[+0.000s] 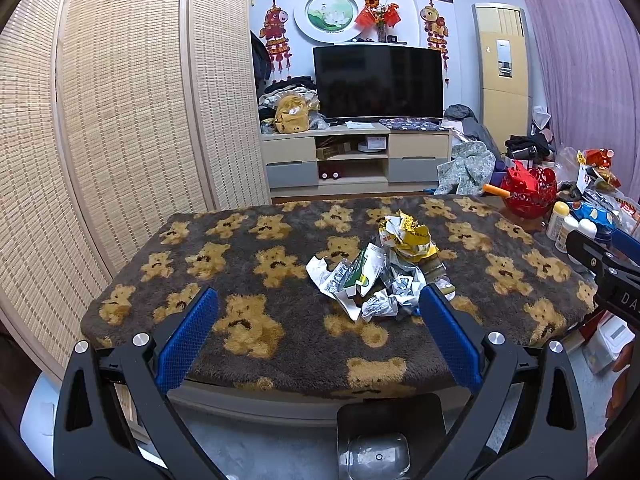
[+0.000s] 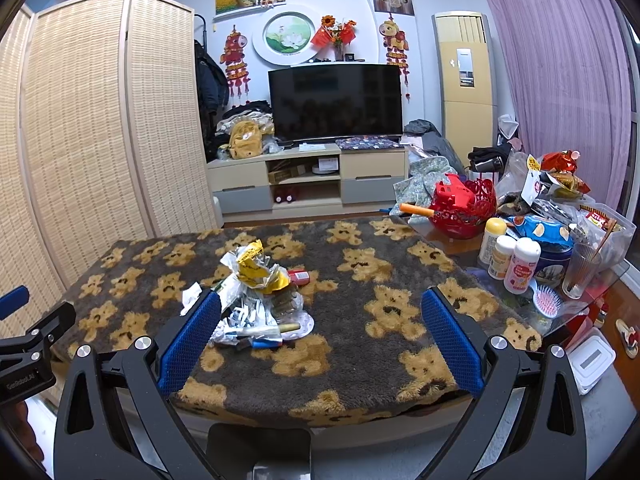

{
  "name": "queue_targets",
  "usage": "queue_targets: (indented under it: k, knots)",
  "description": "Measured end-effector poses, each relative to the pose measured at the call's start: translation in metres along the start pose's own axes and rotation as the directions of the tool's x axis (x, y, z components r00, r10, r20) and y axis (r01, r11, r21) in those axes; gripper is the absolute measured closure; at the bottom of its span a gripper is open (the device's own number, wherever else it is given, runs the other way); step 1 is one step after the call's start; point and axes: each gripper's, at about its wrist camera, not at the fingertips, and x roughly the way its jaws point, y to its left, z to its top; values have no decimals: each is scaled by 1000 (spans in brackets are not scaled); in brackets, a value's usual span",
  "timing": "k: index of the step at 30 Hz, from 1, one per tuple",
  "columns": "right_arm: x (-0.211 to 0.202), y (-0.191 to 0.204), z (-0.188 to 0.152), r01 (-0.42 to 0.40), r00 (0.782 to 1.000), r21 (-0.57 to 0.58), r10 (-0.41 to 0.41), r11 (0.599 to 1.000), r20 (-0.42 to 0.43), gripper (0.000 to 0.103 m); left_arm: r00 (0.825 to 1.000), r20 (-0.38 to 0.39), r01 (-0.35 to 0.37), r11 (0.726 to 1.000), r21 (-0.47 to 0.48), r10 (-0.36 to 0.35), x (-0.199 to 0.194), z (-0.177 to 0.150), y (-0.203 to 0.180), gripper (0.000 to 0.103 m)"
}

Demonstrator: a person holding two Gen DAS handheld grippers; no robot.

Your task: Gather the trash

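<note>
A heap of trash (image 1: 384, 268) lies on the bear-patterned blanket (image 1: 248, 256): crumpled white paper, a yellow wrapper (image 1: 412, 236), a green-and-white carton. In the right wrist view the same trash heap (image 2: 256, 296) also shows a small red can (image 2: 299, 277) and a pen-like stick (image 2: 286, 327). My left gripper (image 1: 320, 300) is open, near the table's front edge; its right finger (image 1: 448, 328) sits just in front of the heap. My right gripper (image 2: 320, 304) is open too, with its left finger (image 2: 192, 336) overlapping the heap's left side. Neither holds anything.
To the right stand a red basket (image 2: 464, 208), several bottles (image 2: 508, 260), a blue tin, snack bags, a glass (image 2: 582, 270) and a pink hairbrush (image 2: 546, 294). A woven folding screen (image 1: 120, 100) lines the left. A TV stand (image 1: 356, 156) is behind. A white lidded box (image 2: 592, 360) sits on the floor.
</note>
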Motion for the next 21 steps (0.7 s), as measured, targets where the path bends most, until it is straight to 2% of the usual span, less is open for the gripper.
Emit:
queue_targets:
  k: [12,17,21]
  knots:
    - [13,-7,-1,-26,999,43,28,999,-33,3,1000,-15,-16,1000,20,17,11,-2,10,8]
    - [43,-5,-4,-36,997,30,38,999,-73,3,999,-47,-11,1000,22,12,35,-5,20,8]
    - [77,-5,-11,-43,991,32,47,999,-127,3,994,-109,-6,1000,10,7,71,-13,25,8]
